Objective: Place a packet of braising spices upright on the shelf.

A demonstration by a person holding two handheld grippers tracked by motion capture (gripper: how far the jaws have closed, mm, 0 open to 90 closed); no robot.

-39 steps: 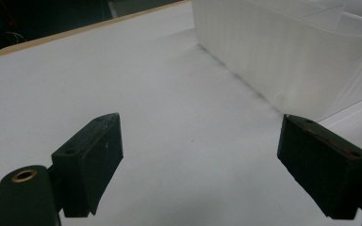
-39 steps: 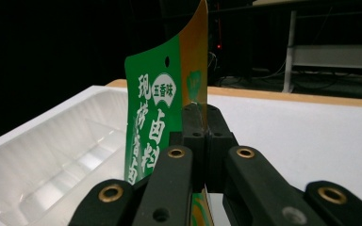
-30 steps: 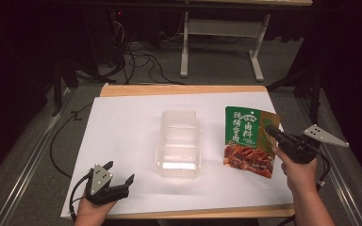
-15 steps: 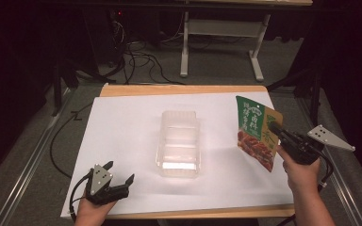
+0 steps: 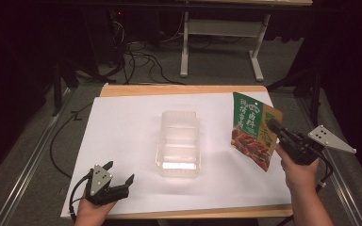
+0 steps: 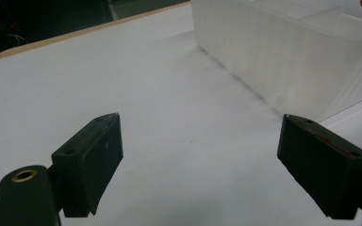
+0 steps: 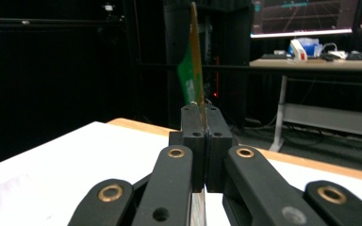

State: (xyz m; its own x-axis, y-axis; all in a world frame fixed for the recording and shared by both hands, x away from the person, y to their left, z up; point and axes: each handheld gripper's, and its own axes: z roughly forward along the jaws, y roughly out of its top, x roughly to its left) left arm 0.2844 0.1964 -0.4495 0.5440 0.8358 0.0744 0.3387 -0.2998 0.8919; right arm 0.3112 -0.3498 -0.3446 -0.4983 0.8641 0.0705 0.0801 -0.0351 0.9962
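A green and brown food pouch [image 5: 253, 130] hangs tilted above the right side of the white table sheet [image 5: 122, 127]. My right gripper [image 5: 275, 127] is shut on the pouch's right edge. In the right gripper view the pouch [image 7: 194, 56] stands edge-on, clamped between the two black jaws of that gripper [image 7: 201, 113]. A clear plastic container [image 5: 179, 142] sits in the middle of the sheet. My left gripper [image 5: 120, 173] rests open near the front left edge. In the left gripper view that gripper [image 6: 200, 141] has nothing between its jaws, with the container [image 6: 287, 52] ahead to the right.
The wooden table edge [image 5: 184, 89] borders the sheet at the back. Cables [image 5: 136, 52] and a white desk frame [image 5: 217, 42] lie on the floor beyond. A metal rail [image 5: 23, 169] runs along the left side of the table.
The right gripper has lifted the pouch off the sheet and tilted it upright, shifting it a little right. The left gripper has stayed put.
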